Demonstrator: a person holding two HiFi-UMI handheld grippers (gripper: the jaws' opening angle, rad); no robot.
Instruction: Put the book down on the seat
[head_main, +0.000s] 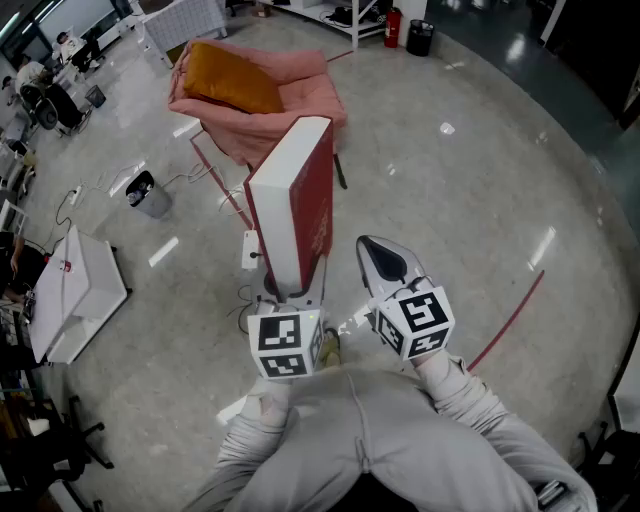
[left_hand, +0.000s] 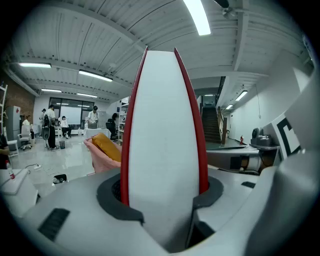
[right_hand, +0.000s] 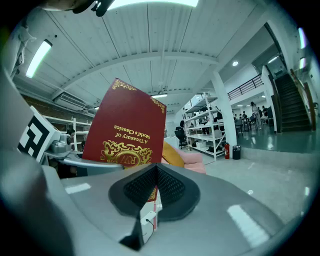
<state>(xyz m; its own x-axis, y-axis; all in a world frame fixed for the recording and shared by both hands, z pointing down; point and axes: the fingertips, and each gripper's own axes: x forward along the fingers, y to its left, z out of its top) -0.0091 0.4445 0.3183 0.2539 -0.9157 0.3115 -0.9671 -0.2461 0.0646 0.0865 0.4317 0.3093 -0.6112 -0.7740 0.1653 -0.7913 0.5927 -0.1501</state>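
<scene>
A thick book with a red cover and white page edges (head_main: 300, 200) stands upright over the floor, held at its lower end by my left gripper (head_main: 290, 290), whose jaws are shut on it. In the left gripper view the book's page edge (left_hand: 162, 125) fills the middle between the dark pads (left_hand: 112, 197). My right gripper (head_main: 380, 262) hangs just right of the book, shut with nothing in it. From the right gripper view, the gold-printed cover (right_hand: 130, 130) shows behind the gripper's own tip (right_hand: 156, 172). Ahead stands the pink seat (head_main: 300, 95), an orange cushion (head_main: 232, 78) lying on it.
A white low table (head_main: 75, 290) and a small grey bin (head_main: 150, 193) with cables are on the floor at the left. A red line (head_main: 510, 320) crosses the floor at the right. Shelves, a fire extinguisher (head_main: 392, 25) and a black bin (head_main: 420, 37) stand far behind the seat.
</scene>
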